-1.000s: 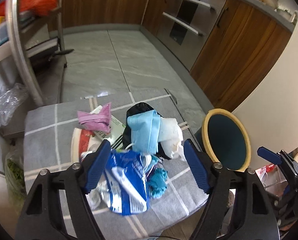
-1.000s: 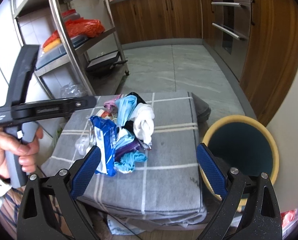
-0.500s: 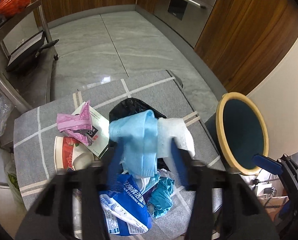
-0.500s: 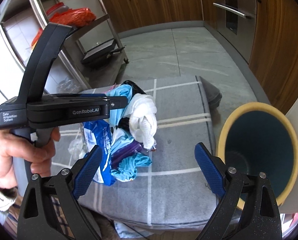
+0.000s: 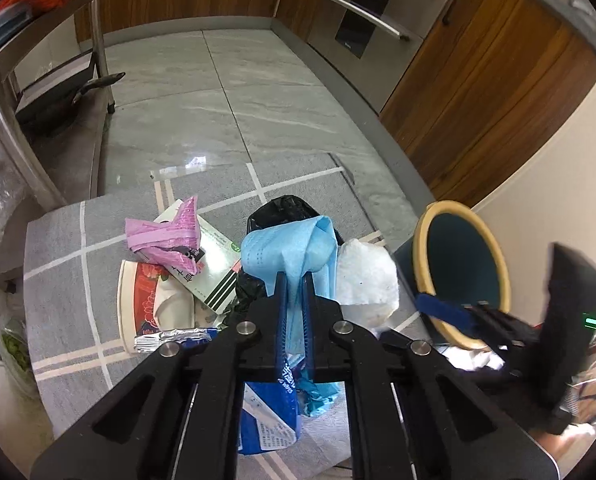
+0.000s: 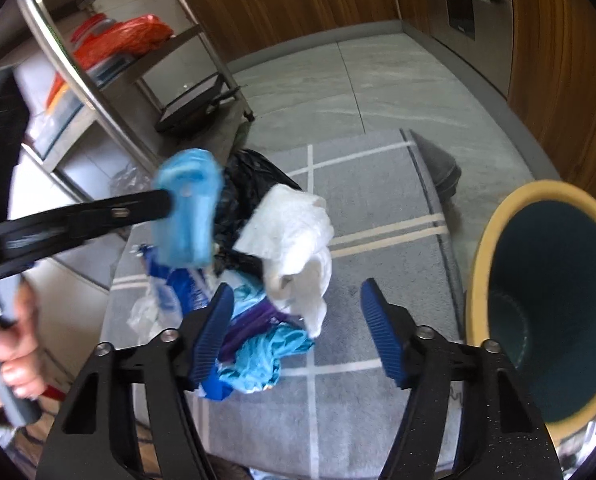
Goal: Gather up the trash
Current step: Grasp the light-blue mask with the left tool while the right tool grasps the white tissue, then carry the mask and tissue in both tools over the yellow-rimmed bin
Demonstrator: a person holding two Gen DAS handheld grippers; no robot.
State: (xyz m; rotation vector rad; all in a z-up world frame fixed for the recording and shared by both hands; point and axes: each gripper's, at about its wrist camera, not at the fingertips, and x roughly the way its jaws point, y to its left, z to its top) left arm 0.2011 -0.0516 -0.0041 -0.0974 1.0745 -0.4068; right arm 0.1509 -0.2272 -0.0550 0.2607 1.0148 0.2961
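Observation:
A trash pile lies on a grey checked cloth [image 5: 57, 240]. My left gripper [image 5: 293, 280] is shut on a light blue face mask [image 5: 289, 244]; in the right wrist view the mask [image 6: 187, 208] hangs lifted above the pile. White crumpled tissue [image 6: 298, 232], a black bag [image 6: 249, 176], a blue wipes packet [image 5: 265, 420] and teal scraps [image 6: 265, 352] stay in the pile. My right gripper [image 6: 298, 320] is open and empty, low over the near side of the pile. A yellow-rimmed teal bin [image 6: 538, 300] stands to the right.
A pink wrapper [image 5: 165, 236], a white leaflet [image 5: 213, 268] and a red-printed paper cup [image 5: 145, 296] lie left of the pile. A steel rack [image 6: 109, 92] with an orange bag stands at the left. Wooden cabinets [image 5: 478, 88] line the back and right.
My left gripper moved forward over the pile, closed on the blue mask and lifted it. My right gripper moved in closer to the pile and narrowed its opening.

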